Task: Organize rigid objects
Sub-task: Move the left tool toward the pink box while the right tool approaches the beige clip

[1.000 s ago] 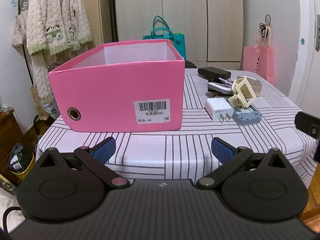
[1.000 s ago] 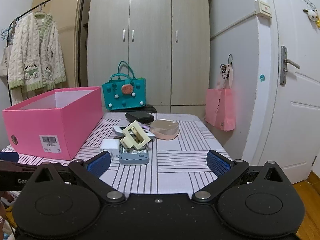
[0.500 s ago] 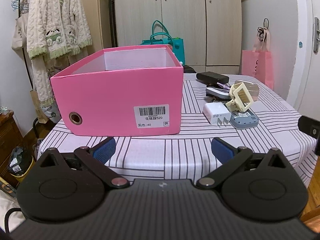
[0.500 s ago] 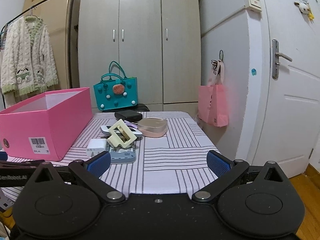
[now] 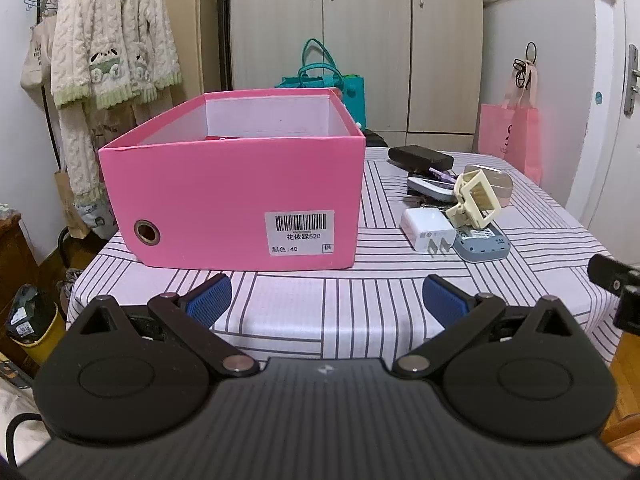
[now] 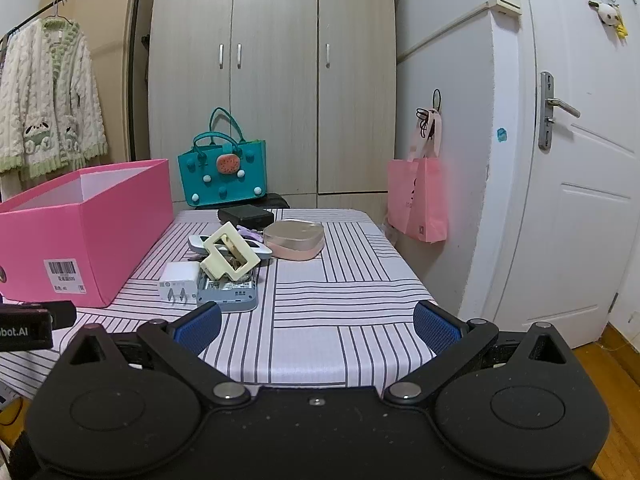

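A pink open box [image 5: 236,196] [image 6: 86,224] stands on the left of the striped table [image 5: 360,292]. To its right lies a cluster: a white plug charger [image 5: 427,228] [image 6: 179,279], a cream hair claw [image 5: 474,200] [image 6: 228,252] resting on a grey-blue device [image 5: 482,244] [image 6: 228,294], a white remote-like piece [image 6: 200,243], a black case [image 5: 420,157] [image 6: 245,215] and a pink-beige lidded case [image 6: 294,240]. My left gripper [image 5: 326,298] hangs open at the table's near edge, facing the box. My right gripper [image 6: 316,324] is open too, empty, short of the cluster.
A teal handbag [image 6: 222,176] sits behind the table before the wardrobe [image 6: 272,80]. A pink tote [image 6: 418,204] hangs on the right wall beside a white door [image 6: 576,200]. A knitted cardigan [image 5: 108,40] hangs on a rack at the left.
Both grippers have drawn back and risen a little, so the box and the cluster look smaller and lower. Nothing was taken hold of; both stay open.
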Tool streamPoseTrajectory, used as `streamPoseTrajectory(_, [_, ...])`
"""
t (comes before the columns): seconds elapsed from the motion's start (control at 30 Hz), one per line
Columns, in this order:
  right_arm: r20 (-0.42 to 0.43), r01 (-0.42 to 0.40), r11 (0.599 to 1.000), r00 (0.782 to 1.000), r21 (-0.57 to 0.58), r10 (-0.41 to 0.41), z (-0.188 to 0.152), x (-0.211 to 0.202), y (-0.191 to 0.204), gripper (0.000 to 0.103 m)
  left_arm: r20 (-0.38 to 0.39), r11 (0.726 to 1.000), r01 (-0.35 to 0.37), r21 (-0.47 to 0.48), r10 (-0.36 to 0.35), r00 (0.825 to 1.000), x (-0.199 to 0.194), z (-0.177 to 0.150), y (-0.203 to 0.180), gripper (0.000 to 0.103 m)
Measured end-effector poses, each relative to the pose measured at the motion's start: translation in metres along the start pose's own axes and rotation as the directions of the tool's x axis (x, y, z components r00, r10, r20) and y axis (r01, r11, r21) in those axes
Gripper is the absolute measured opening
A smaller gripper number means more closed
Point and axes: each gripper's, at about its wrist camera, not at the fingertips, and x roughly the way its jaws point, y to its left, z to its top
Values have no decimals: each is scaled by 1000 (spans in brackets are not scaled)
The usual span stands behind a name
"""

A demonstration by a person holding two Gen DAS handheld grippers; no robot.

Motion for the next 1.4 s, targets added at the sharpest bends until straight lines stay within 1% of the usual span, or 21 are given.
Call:
streamPoseTrajectory(0.17, [-2,-1,1000,1000,-8,1,-1,0,4,103,-4,1000,5,1,-5,1000,-1,0,0,103])
streamPoseTrajectory(0.3, [-3,-5,1000,1000,-19,5,-2,0,8,103,0,1000,-9,4,9,1000,-1,0,0,103])
streamPoseTrajectory(0.43, [-8,-6,999,1000,-36,5,-2,3,10,103,2,1000,-8,3,8,1000,-1,0,0,103])
streamPoseTrajectory(0.63, [-12,-16,999,1000,-46,15,-2,5,14,103,24,1000,2,19,-2,1000,-4,0,-1,103])
streamPoseTrajectory(0.8, [-17,-17,999,1000,-48,16,-2,7,15,103,11,1000,23,8,-23,1000,-2,1,0,103])
streamPoseTrajectory(0.9, [-19,-17,999,1000,-47,16,-3,8,16,103,14,999,49,-9,-49,999,-1,1,2,103])
streamPoseTrajectory(1.07, [-29,-21,999,999,-43,20,-1,12,17,103,9,998,56,16,-57,998,2,1,-2,102])
streamPoseTrajectory(1.13, [-22,-36,999,999,-27,36,-1,15,16,103,7,999,52,2,-52,999,4,1,0,102])
streamPoseTrajectory(1.23, [17,-102,995,995,17,102,-1,17,10,103,-5,998,57,-9,-57,998,8,6,3,102])
streamPoseTrajectory(1.27, [21,-121,992,993,31,120,1,18,8,103,-11,998,69,-9,-69,998,9,9,5,102])
streamPoseTrajectory(1.33, [25,-148,988,989,43,147,6,21,6,103,-16,993,116,-15,-116,993,9,18,11,102])
streamPoseTrajectory(1.4, [17,-159,987,987,35,158,13,24,5,103,-21,988,154,-26,-155,988,7,27,18,102])
